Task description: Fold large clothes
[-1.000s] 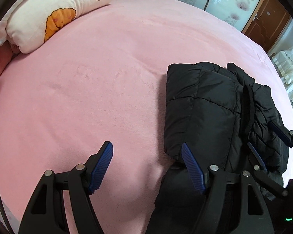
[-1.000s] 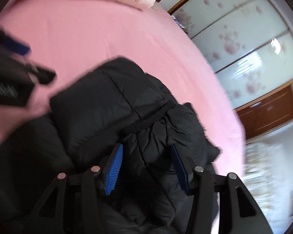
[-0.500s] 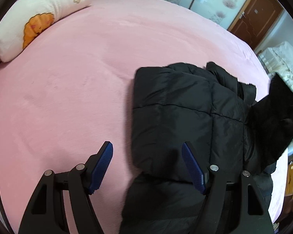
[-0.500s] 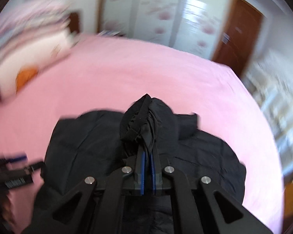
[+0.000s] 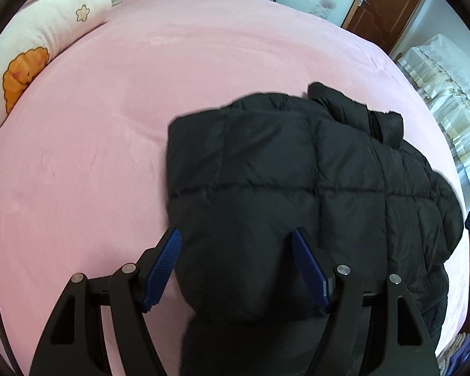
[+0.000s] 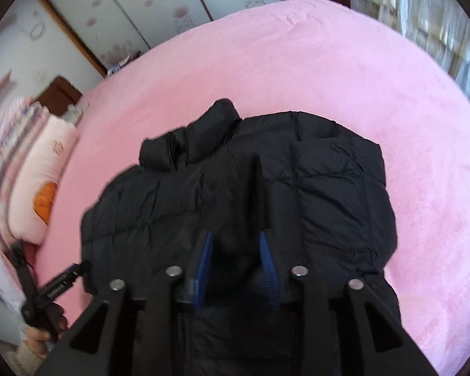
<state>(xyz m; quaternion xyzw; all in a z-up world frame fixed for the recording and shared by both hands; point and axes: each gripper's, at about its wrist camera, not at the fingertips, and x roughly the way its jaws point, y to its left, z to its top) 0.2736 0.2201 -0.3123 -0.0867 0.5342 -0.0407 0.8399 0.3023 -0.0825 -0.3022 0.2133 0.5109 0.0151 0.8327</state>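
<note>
One black puffer jacket (image 5: 297, 188) lies on a pink bed (image 5: 109, 125), toward the right side of it in the left wrist view, with its collar (image 5: 360, 112) pointing away from the cameras. The sides look already folded inward, so the jacket forms a rough rectangle with a padded flap lying along its top.

The left gripper (image 5: 236, 269) hovers over the near end of the jacket with its two blue fingers (image 5: 164, 266) wide apart and nothing held between them. The right gripper (image 6: 235, 266) hangs over the jacket's middle; its fingers have just been opening after a pinch, now stand partly apart, and appear empty, with the fabric lying below them rather than clamped.

The side fold seems just released. The likely next move is to take hold of the near hem with both grippers and carry it up toward the collar, which calls for a firm pinch through thick, springy padding that may puff back open.

Counted: one jacket, two grippers, one cream pillow (image 5: 31, 47) with an orange cartoon print at the bed's far left edge. A person's hand (image 6: 37, 335) holds the left gripper's handle at the lower left of the right wrist view.
</note>
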